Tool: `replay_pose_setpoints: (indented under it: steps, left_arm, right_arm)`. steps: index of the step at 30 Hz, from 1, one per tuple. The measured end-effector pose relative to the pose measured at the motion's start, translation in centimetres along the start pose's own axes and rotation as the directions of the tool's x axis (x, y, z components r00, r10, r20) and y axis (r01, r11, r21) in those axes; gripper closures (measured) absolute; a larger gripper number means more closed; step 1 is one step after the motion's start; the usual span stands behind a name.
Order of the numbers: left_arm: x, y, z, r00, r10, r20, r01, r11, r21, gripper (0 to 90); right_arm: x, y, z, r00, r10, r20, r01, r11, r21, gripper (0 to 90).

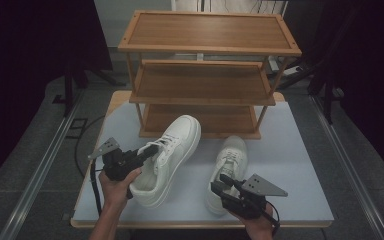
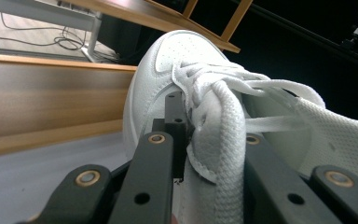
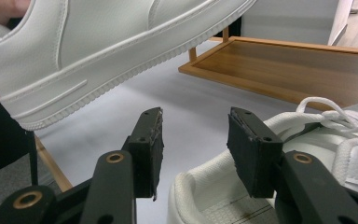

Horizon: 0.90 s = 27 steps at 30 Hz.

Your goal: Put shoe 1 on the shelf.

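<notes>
**Two white shoes before the rack**

The left tongs (image 1: 147,151) are clamped on the tongue of the left shoe (image 1: 172,157), lifted and tilted off the table (image 1: 290,150). The right tongs (image 1: 223,181) stand apart (nothing between them) over the heel of the right shoe (image 1: 230,162), near the wooden rack (image 1: 207,47).

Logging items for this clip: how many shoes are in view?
2. One white sneaker is clamped at its tongue by the left hand-held gripper, lifted. The other sneaker rests on the table, right hand-held gripper open at its heel.
</notes>
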<state>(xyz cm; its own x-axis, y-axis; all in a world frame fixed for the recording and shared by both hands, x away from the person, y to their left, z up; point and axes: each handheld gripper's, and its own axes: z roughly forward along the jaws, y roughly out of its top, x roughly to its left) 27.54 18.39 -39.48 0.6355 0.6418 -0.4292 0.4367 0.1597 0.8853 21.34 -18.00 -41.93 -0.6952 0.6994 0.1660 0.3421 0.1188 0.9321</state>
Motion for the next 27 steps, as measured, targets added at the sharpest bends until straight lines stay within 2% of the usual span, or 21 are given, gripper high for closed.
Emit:
replay_pose_setpoints:
  steps: [5,10,17,21,27]
  left_arm:
    - [-0.2,1.0,0.7,0.9986,-0.035,0.039,0.035,0.9994,-0.002,82.2]
    - [-0.7,2.2,1.4,0.999,-0.016,0.041,0.017,0.9998,-0.009,82.1]
    - [-1.2,3.6,2.5,0.9969,-0.032,0.072,0.034,0.9991,-0.026,82.2]
    - [-1.6,4.3,3.0,0.9976,-0.011,0.068,0.012,0.9996,-0.024,82.2]
    - [-2.0,5.4,3.6,0.9979,-0.001,0.065,0.003,0.9996,-0.029,82.2]
  right_arm:
    - [0.0,0.0,0.0,1.0,0.001,-0.003,-0.001,1.0,0.002,54.7]
    - [0.0,0.0,0.0,1.0,0.002,-0.002,-0.002,1.0,0.0,54.7]
    - [0.0,0.0,0.0,1.0,0.003,-0.006,-0.003,1.0,0.002,54.6]
    - [0.0,0.1,-0.1,0.9999,0.001,-0.014,-0.001,1.0,0.004,54.6]
    - [0.1,0.1,0.0,0.9998,-0.003,-0.022,0.003,1.0,0.003,54.5]
